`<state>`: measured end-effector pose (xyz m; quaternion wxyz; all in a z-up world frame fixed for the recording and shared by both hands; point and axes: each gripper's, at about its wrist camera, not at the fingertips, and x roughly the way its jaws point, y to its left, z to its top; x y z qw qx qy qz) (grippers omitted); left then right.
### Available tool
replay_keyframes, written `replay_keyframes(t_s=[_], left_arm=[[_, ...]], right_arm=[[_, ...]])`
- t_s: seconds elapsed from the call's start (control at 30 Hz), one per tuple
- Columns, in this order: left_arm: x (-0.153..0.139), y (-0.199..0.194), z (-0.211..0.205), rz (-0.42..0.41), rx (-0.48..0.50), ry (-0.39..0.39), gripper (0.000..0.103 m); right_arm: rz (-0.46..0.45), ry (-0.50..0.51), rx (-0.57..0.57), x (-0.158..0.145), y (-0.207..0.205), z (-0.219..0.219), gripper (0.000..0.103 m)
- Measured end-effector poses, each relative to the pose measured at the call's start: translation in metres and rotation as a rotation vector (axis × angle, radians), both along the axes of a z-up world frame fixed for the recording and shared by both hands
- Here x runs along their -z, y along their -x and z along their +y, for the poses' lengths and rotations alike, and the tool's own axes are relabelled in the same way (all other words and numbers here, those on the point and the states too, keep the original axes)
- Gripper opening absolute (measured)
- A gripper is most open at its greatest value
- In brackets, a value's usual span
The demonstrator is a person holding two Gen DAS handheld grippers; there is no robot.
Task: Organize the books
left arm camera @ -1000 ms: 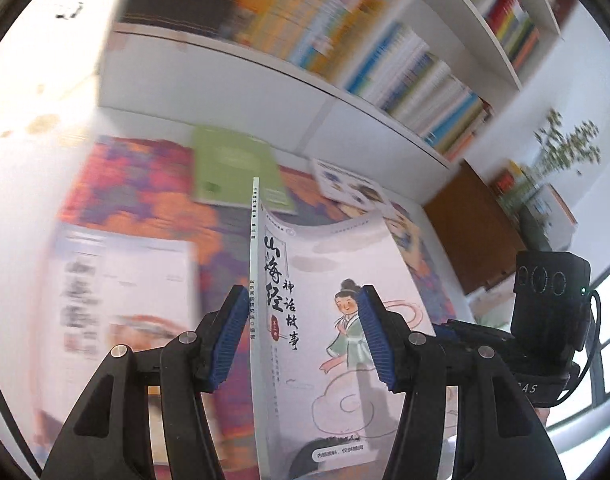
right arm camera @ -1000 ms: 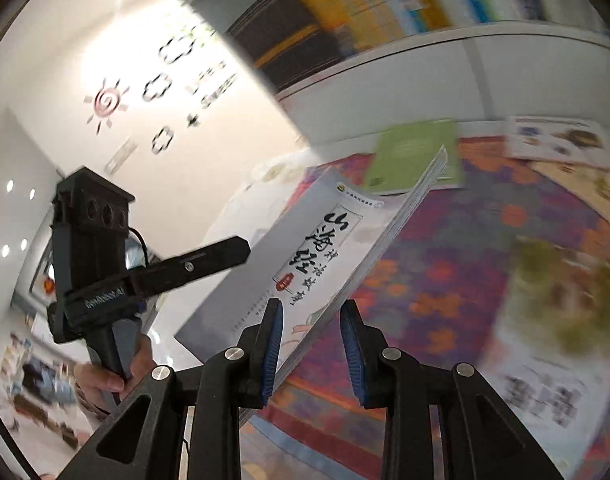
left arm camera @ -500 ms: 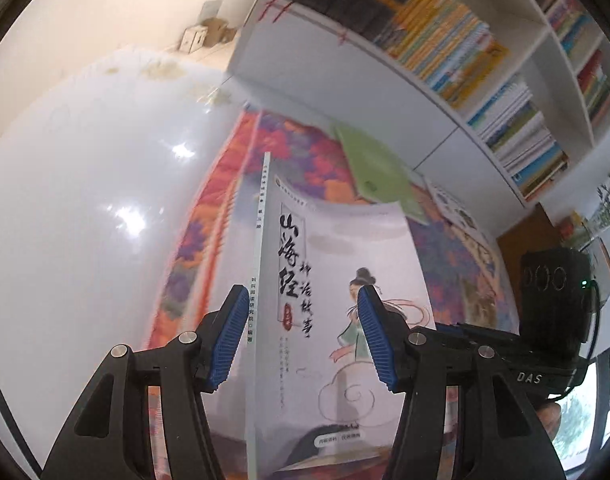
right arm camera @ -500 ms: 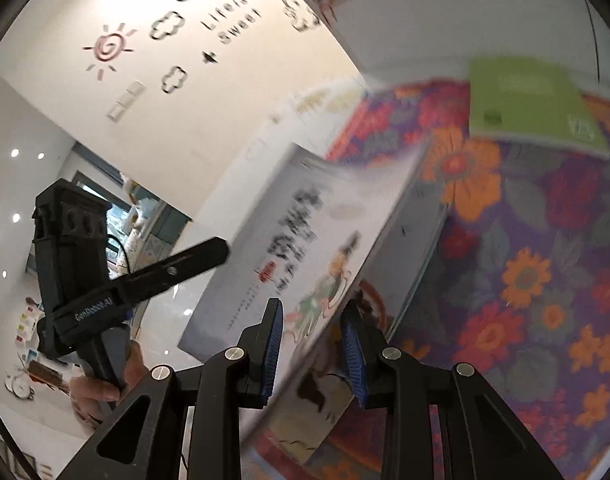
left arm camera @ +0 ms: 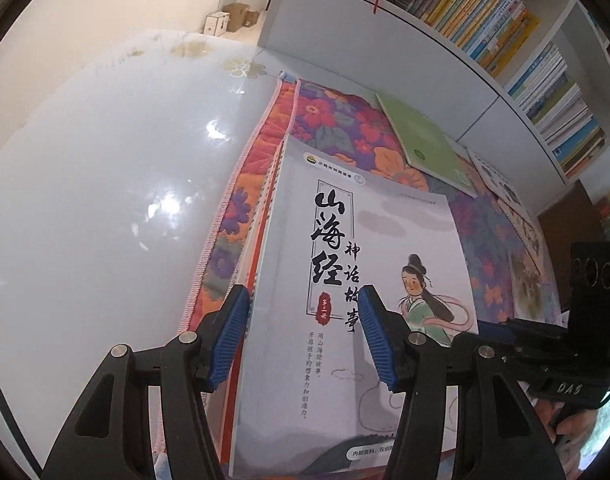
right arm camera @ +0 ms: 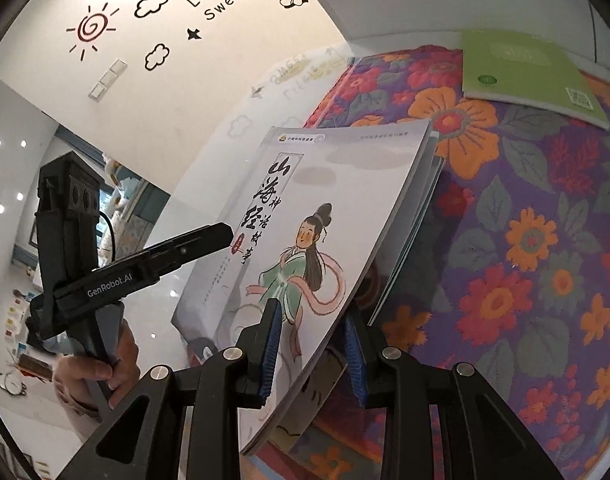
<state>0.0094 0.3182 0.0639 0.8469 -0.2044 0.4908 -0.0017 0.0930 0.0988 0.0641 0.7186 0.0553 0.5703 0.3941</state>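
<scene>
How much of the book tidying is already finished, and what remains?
Done: the shelves hold full rows of books. In hand: both grippers, left and right, hold the white storybook at opposite edges, over another book beneath it. Left: the green book and a picture book lie loose on the floral mat.

You are working over a glossy white floor (left arm camera: 105, 208) that throws back bright spots of light, with a flower-patterned rug (right arm camera: 525, 240) spread to your right. Far ahead, a white bookshelf (left arm camera: 385, 52) runs along the rug's far edge. On your left a cream wall (right arm camera: 165, 52) carries drawn clouds, a sun and the words "Life is Sweet". Small cardboard boxes (left arm camera: 229, 20) sit in the far corner.
</scene>
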Motion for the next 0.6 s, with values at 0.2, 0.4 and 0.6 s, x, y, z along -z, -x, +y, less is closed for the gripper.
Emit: replay_keyframes(t_s=[0.2,0.4,0.6], left_arm=[[-0.009,0.009,-0.003,0.018,-0.054,-0.217,0.055],[-0.005,0.016,0.002,0.037,-0.063,-0.164,0.055],[-0.02,0.026,-0.007,0.011,-0.087,-0.166,0.055]], right_arm=[[-0.003,0.031,0.079,-0.007,-0.002,-0.017,0.037],[0.025,0.056,0.054,-0.01,0.006,-0.01,0.053],[0.032,0.06,0.013,-0.01,0.013,0.001,0.054]])
